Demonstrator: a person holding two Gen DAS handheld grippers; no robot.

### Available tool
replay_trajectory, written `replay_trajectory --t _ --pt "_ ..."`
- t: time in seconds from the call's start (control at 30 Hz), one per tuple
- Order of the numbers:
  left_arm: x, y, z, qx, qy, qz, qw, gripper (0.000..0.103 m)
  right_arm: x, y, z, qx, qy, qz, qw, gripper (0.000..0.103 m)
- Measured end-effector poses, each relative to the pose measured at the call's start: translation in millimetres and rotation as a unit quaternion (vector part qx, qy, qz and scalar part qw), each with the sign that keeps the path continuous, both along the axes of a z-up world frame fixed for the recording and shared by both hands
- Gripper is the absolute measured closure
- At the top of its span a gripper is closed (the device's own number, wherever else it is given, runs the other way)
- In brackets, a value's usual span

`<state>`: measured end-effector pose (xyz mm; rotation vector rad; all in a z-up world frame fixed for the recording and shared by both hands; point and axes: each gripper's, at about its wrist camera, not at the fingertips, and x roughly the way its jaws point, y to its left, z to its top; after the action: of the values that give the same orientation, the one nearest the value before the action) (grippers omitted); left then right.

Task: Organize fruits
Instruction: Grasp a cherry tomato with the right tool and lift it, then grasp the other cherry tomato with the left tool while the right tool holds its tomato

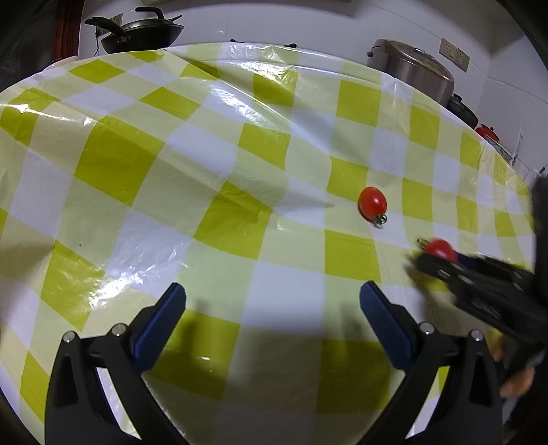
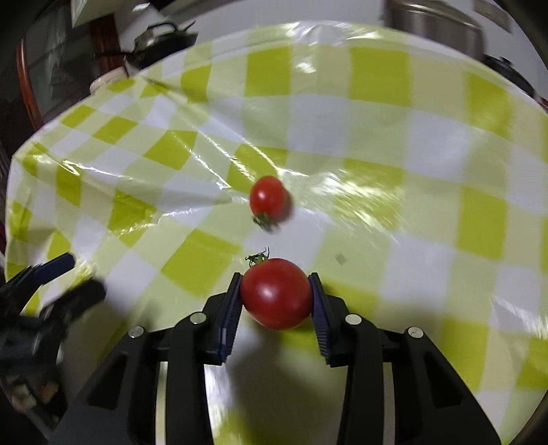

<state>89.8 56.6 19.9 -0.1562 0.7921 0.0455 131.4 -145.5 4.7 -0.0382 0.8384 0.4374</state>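
Jaws-held tomato (image 2: 276, 293), second tomato (image 2: 268, 197) beyond

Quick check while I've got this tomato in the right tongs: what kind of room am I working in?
Most likely a home kitchen. A black wok and a steel rice cooker stand behind the table, which has a green-and-white checked plastic cover, and the wall behind is white tile with sockets.

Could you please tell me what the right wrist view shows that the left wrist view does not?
Only the right wrist view shows the right gripper with both pads pressed on the held tomato, stem forward. Only the left wrist view shows the left gripper wide open and empty, and the red pot. Both share the loose tomato on the checked tablecloth, the wok and the rice cooker.
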Motion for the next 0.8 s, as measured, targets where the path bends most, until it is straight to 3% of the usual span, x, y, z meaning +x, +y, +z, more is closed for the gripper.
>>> replay_trajectory --t 0.23,0.33,0.43,0.5,0.7,0.8 --pt "2.6 -1.5 -1.1 -0.002 0.009 -0.011 0.9999 0.001 -48.1 -81.0 20.0 0.033 -0.04 -0.096 0.994 0.065" --pt "6.7 -6.3 -4.4 -0.001 0.024 -0.028 0.9993 0.001 -48.0 -116.6 16.0 0.059 -0.04 -0.129 0.989 0.065" --pt "11.1 -11.2 -7.8 0.001 0.042 -0.04 0.9983 0.001 -46.2 -126.9 6.2 0.075 -0.026 -0.141 0.987 0.065" --pt "15.8 -14.3 -9.3 -0.008 0.051 -0.05 0.9974 0.001 -47.4 -123.5 7.9 0.077 -0.041 -0.14 0.986 0.065" --pt "56.7 -38.4 -4.3 -0.046 0.041 -0.07 0.9956 0.001 -42.6 -122.1 3.1 0.091 -0.027 -0.139 0.986 0.065" --pt "82.3 -63.6 -0.6 -0.025 0.034 -0.084 0.9955 0.006 -41.4 -121.2 2.1 0.093 -0.023 -0.14 0.986 0.065"
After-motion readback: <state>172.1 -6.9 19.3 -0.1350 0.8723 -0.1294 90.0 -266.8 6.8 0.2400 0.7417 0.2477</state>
